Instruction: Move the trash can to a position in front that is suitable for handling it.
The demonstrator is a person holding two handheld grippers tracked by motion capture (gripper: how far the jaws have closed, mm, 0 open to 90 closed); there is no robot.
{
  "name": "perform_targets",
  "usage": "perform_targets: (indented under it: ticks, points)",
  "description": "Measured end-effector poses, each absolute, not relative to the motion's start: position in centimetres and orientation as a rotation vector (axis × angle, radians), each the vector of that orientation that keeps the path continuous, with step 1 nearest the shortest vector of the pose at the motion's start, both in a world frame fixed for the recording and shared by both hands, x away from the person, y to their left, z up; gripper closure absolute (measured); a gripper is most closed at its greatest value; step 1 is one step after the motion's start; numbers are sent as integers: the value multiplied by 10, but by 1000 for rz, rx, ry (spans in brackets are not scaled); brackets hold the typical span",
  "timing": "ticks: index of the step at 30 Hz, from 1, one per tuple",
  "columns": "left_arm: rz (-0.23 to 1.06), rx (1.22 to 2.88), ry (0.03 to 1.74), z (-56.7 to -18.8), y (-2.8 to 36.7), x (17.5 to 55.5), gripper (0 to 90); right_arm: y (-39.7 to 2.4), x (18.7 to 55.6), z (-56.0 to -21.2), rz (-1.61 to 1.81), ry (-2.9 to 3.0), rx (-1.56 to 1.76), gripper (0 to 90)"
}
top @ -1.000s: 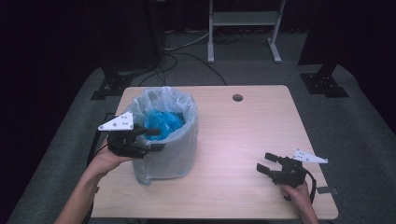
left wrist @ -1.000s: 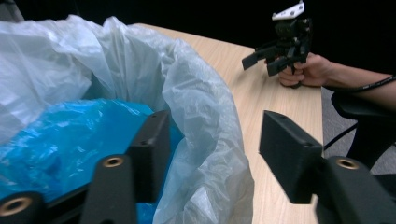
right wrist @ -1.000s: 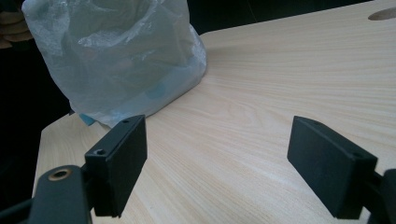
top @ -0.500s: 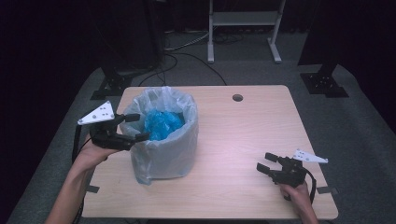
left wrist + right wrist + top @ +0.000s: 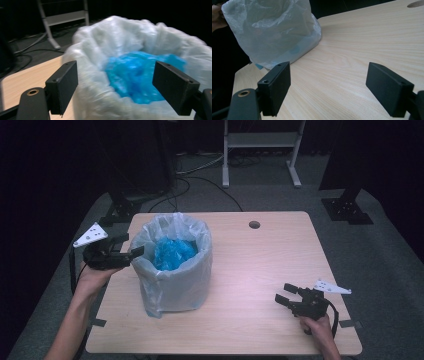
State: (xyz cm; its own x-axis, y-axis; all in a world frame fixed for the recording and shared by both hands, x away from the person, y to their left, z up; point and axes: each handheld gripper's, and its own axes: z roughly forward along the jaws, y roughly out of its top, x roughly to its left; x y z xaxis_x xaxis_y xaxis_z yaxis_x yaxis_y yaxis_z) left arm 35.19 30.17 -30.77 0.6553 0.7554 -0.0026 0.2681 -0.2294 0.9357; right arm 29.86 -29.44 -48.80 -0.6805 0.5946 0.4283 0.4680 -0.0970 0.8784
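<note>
At the left rim of the lined bin (image 5: 175, 265), the left gripper (image 5: 131, 249) holds its jaws apart with nothing between them, probably to fit the translucent liner bag (image 5: 105, 47), while the right gripper (image 5: 282, 295) rests open on the table (image 5: 260, 260).

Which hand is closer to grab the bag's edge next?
Left, probably. The left tongs stand open right beside the rim of the white plastic bin bag; the right tongs rest far off across the wooden table.

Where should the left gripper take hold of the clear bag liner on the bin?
Probably the liner rim fold on the bin's left side, where the left gripper stands open beside it. The plastic drapes loosely over the edge there, giving a thin flap to pinch. Come in level from the left, one jaw inside the rim, one outside.
</note>
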Motion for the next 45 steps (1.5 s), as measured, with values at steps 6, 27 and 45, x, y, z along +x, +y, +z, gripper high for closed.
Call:
perform_targets:
  ticks: [6, 27, 45]
  points:
    - [588, 1766, 892, -320, 303, 357, 197, -294, 298, -488, 1905, 2040, 1203, 187]
    - [484, 1769, 917, -330, 305, 369, 419, -294, 297, -488, 1894, 2043, 1194, 187]
    - [441, 1773, 958, -328, 287, 379, 536, -295, 297, -488, 1895, 2038, 1199, 187]
